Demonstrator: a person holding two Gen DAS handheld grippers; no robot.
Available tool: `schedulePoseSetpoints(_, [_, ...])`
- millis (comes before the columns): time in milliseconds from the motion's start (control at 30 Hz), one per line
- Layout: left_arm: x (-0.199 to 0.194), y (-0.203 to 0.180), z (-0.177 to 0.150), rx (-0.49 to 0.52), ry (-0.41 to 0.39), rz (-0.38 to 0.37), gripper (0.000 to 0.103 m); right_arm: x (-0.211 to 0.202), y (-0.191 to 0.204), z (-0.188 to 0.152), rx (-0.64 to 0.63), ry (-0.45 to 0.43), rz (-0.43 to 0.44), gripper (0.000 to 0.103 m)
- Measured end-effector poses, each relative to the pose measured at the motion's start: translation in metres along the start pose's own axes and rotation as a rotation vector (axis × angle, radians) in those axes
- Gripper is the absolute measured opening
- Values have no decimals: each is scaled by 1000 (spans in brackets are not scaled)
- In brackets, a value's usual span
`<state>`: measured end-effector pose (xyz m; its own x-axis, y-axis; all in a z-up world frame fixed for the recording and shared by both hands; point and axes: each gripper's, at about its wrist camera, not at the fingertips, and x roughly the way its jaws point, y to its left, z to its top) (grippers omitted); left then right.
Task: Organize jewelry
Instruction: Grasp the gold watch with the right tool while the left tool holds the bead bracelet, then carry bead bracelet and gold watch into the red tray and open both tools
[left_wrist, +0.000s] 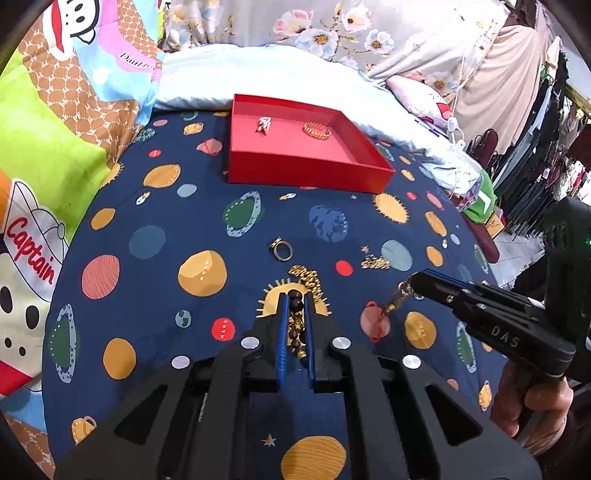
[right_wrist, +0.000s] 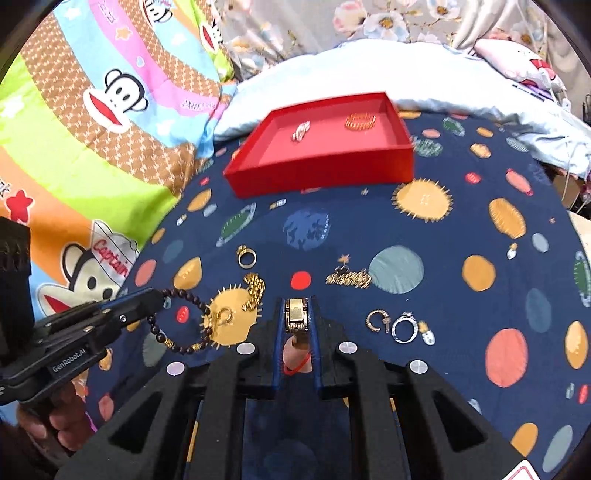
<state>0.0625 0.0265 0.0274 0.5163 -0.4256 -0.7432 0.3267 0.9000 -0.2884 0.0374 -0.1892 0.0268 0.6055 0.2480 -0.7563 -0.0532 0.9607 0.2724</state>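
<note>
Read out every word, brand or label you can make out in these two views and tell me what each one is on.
"Captain" on the cartoon monkey's hat on the quilt.
"MARS" on a red planet printed on the navy bedsheet.
"DAS" on the right claw's black body.
"GenRobot.AI" on the left claw's body.
Script lettering on the quilt's pink band is too blurred to read.
Small letters on the other planets are too small to read.
</note>
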Motion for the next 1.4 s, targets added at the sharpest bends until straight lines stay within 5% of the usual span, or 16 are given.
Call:
schedulePoseSetpoints(333, [-29, -19, 23, 46, -70, -39, 7, -37, -9, 13, 8, -95, -30, 11])
schedulePoseSetpoints(700, [-30, -29, 100, 121, -189, -6, 7, -44, -23, 85, -44, -204, -65, 11])
schedulePoseSetpoints(1033, [38, -21, 198, 115, -222, -21, 7, 18, -51, 172, -7, -187, -32, 11])
schedulePoseSetpoints(1400, [145, 6, 212, 73, -57, 31, 7, 120, -75, 205, 12, -20, -51, 11])
